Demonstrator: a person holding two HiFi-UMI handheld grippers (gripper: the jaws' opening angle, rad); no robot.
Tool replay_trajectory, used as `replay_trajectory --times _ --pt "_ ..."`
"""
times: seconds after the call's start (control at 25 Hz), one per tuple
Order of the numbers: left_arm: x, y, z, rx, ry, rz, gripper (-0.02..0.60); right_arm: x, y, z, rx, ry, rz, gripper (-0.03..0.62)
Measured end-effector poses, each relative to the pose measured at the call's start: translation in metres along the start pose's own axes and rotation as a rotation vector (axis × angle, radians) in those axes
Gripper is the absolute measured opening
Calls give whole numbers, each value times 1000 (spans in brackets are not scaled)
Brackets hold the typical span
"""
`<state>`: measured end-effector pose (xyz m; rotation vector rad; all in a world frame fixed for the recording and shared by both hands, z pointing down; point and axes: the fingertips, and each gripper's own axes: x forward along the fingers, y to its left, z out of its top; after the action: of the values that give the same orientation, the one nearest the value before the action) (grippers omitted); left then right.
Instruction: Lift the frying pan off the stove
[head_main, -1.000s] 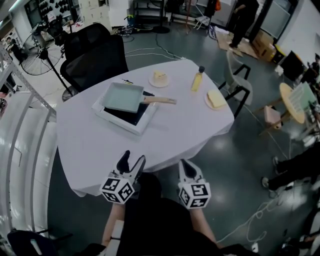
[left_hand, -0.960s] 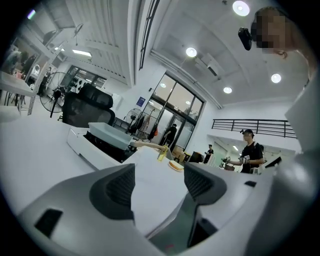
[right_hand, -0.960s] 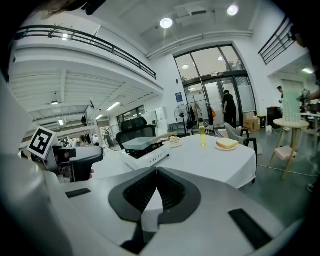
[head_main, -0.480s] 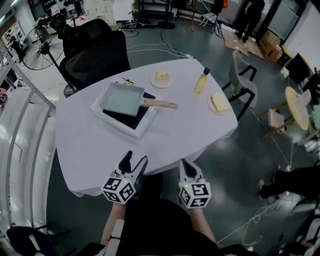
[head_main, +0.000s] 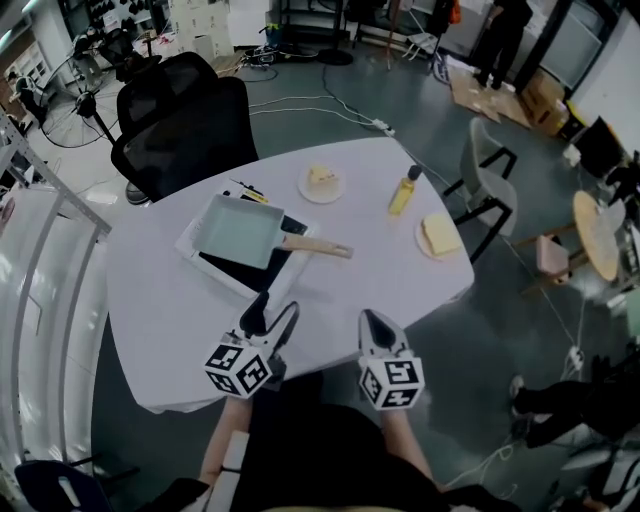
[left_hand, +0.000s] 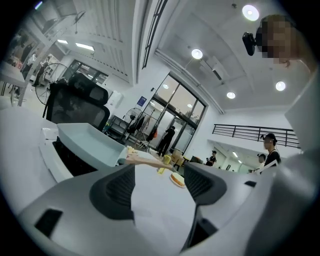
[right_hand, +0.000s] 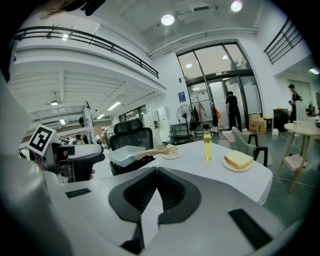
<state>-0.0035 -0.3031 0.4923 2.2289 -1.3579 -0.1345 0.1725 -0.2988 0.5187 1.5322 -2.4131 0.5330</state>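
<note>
A pale green rectangular frying pan (head_main: 240, 230) with a wooden handle (head_main: 316, 245) rests on a flat white-framed stove (head_main: 215, 268) on the white round table (head_main: 160, 300). The handle points right. My left gripper (head_main: 270, 315) is open and empty at the table's near edge, just short of the stove. In the left gripper view the pan (left_hand: 87, 145) and its handle (left_hand: 146, 160) lie ahead beyond the left gripper (left_hand: 159, 181). My right gripper (head_main: 373, 325) is shut on nothing, beside the left one; its view shows the pan (right_hand: 125, 153) ahead to the left of the right gripper (right_hand: 156, 169).
Beyond the pan stand a plate with cake (head_main: 321, 182), a yellow bottle (head_main: 405, 191) and a plate with bread (head_main: 438, 235). A black office chair (head_main: 185, 130) is behind the table, a white chair (head_main: 490, 180) at its right. People stand farther off.
Both grippers have come forward to the table's near edge, closer to the stove and pan. Pan, stove and plates have not shifted on the table.
</note>
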Motion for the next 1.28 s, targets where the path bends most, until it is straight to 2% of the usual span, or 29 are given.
replay_trajectory --times 0.24,0.6,0.76,0.96,1.12,1.28 --pt "27 21 13 -52 -12 0 290 34 -14 20 -16 -5 -6 6" --pt "59 34 13 -213 3 -52 290 77 -36 30 -16 50 -24 6" --pt "75 36 3 -306 15 -87 290 103 -48 35 -42 78 -20 6" --pt "93 49 -12 -439 -7 -89 290 133 -60 37 -50 103 -2 6" --pt "105 45 -12 -544 -38 -91 290 146 -70 40 -53 138 25 6" --pt "117 52 -10 -666 -99 -54 290 165 -69 44 -66 159 87 6"
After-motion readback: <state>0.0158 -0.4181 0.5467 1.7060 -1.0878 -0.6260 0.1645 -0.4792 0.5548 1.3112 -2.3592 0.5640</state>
